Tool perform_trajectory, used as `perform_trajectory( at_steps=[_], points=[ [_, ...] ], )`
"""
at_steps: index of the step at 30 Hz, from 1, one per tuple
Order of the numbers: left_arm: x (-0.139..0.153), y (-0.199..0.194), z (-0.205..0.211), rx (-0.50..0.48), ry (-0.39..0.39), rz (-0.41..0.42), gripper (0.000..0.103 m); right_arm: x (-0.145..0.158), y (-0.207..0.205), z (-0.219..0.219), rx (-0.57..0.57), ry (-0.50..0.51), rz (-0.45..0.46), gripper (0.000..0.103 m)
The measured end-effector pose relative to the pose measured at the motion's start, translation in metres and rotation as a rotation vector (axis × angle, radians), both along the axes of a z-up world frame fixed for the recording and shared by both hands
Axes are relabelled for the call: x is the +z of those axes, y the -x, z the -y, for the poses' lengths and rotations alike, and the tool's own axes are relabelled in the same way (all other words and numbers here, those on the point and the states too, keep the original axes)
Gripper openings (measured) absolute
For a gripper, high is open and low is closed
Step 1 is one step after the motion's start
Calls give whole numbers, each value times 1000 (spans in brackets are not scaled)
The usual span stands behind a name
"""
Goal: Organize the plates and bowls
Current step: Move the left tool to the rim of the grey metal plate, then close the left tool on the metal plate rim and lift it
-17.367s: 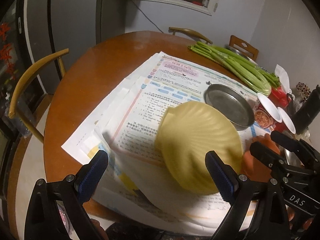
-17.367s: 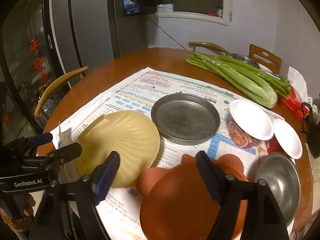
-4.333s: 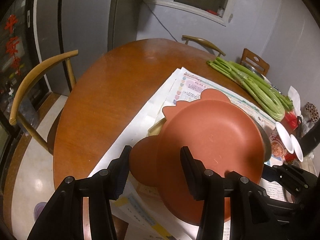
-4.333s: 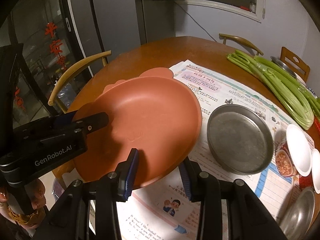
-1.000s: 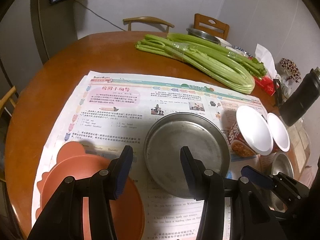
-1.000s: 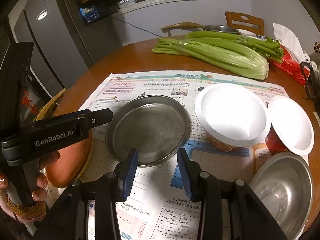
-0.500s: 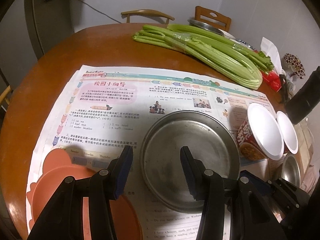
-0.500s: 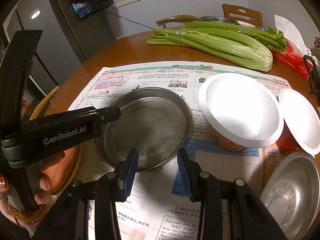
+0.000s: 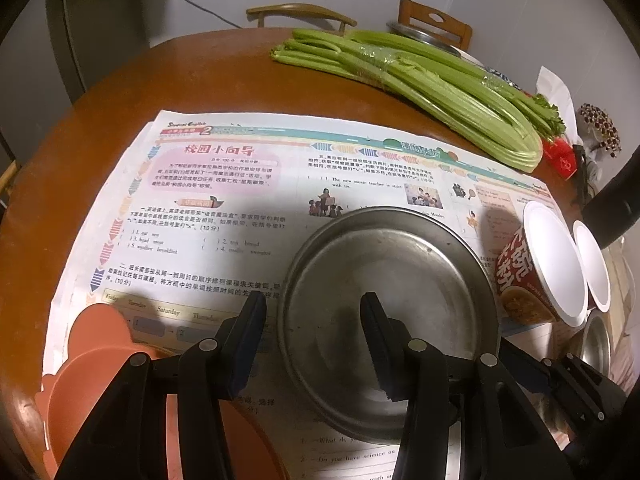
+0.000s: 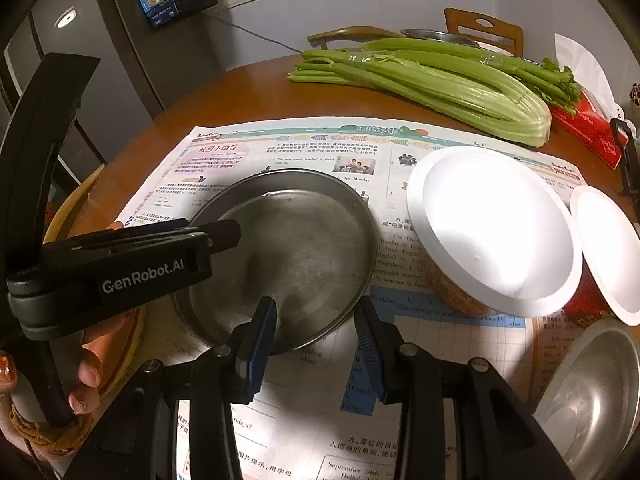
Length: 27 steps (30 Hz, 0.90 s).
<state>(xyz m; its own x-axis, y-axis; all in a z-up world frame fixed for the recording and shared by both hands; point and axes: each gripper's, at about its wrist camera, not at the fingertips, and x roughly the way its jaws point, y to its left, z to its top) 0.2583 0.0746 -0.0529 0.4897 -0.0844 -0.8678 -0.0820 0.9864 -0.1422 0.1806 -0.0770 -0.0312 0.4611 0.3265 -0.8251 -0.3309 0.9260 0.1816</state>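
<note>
A round wooden table [image 9: 100, 92] is seen, largely covered by a newspaper [image 9: 208, 200]. Celery [image 10: 440, 80] is laid along the table's far edge. A steel pan [image 10: 296, 248] is set at the middle of the newspaper. A red plate [image 9: 120, 380] is placed at the newspaper's near left corner. Two white-lidded cups [image 10: 492, 220] are stood by the right edge, a steel bowl [image 10: 596, 400] nearer. The left gripper [image 9: 312, 340] is held over the pan's left rim, jaws parted, nothing clamped. The right gripper [image 10: 316, 336] is held over the pan's near rim, jaws apart, empty.
</note>
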Motion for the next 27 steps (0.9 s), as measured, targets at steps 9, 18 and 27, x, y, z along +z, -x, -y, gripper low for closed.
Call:
perform_trajectory(
  at_steps=[9,18,27],
  points=[
    [-3,-1,1,-9,4,-7,48,-2,0,-8,21,17,9,42],
    [7,7,-4,0,20,21,48,4,2,-8,32,11,32,42],
    [27,21,-8,10,48,65,48,19,11,-7,41,-4,66,42]
  ],
)
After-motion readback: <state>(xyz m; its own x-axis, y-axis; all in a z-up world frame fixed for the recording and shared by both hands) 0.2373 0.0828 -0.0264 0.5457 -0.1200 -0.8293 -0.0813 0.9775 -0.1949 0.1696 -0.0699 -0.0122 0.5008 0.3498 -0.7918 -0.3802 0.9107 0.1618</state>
